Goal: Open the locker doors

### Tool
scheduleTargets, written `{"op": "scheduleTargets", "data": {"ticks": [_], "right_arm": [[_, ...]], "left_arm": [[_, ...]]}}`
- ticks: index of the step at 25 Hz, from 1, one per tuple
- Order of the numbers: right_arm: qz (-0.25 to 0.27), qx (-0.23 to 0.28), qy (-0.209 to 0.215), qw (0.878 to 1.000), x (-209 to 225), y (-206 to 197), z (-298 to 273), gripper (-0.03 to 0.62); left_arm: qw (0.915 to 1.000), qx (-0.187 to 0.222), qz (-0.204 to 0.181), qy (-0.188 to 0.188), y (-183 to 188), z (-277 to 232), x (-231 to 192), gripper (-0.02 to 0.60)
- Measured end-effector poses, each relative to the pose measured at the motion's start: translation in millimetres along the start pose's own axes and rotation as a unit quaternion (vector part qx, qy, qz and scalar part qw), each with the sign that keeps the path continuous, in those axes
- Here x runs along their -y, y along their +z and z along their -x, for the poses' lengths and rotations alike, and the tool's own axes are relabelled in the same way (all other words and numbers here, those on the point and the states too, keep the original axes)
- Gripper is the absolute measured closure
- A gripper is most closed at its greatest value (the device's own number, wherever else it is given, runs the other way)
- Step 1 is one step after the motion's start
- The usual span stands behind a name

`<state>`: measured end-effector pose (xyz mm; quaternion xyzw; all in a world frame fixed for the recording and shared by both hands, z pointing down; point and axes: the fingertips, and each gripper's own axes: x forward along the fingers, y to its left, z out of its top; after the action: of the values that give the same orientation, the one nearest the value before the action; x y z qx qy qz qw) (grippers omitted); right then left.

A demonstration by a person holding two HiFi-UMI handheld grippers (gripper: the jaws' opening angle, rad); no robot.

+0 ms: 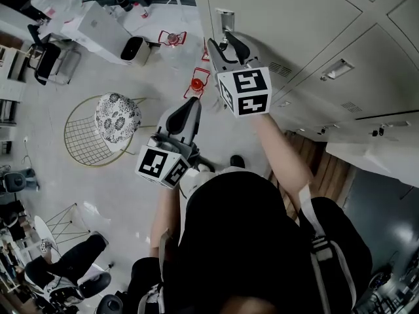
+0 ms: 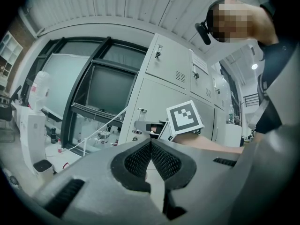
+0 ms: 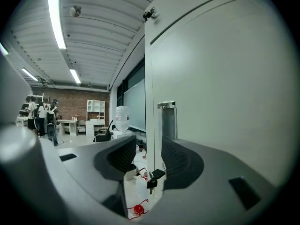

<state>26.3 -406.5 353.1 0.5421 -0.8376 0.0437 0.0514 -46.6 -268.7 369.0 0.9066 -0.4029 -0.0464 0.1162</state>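
- The left gripper [image 1: 185, 113], jaws together and empty, hangs left of the lockers, likely kept clear.
- The right gripper [image 1: 226, 44], jaws apart, points at the locker door [image 1: 281, 18] by its handle [image 3: 168, 121], with the key [image 3: 153, 178] ungripped in the gap, probably lining up a pull.

The left gripper [image 1: 190, 106] and right gripper [image 1: 228, 41] are matte grey, with broad curved jaws lined in black ribbed pads [image 2: 138, 161]. Each carries a white cube [image 1: 245, 91] printed with black square markers. The person wears a black top [image 1: 249, 241] and pale grey webbing straps [image 1: 321, 241].
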Motion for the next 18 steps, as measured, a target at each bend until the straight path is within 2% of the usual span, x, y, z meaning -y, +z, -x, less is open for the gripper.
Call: {"op": "scheduleTargets", "data": {"ticks": [2,12,18], "right_arm": [[0.003,-0.003,-0.011,1.000,1.3,-1.7,-4.8,0.414],[0.004,-0.006,-0.029,1.000,-1.8,-0.7,-20.6,0.368],[0.000,-0.008,-0.029,1.000,-1.8,0.0,-27.1,0.368]], "left_arm": [[1.0000,0.000,0.000,0.002,-1.1,1.6,-3.4,0.566],[0.9999,0.001,-0.002,0.010,-0.7,9.7,-17.1,0.566],[0.9999,0.000,-0.008,0.015,0.6,15.2,-19.6,0.566]]}}
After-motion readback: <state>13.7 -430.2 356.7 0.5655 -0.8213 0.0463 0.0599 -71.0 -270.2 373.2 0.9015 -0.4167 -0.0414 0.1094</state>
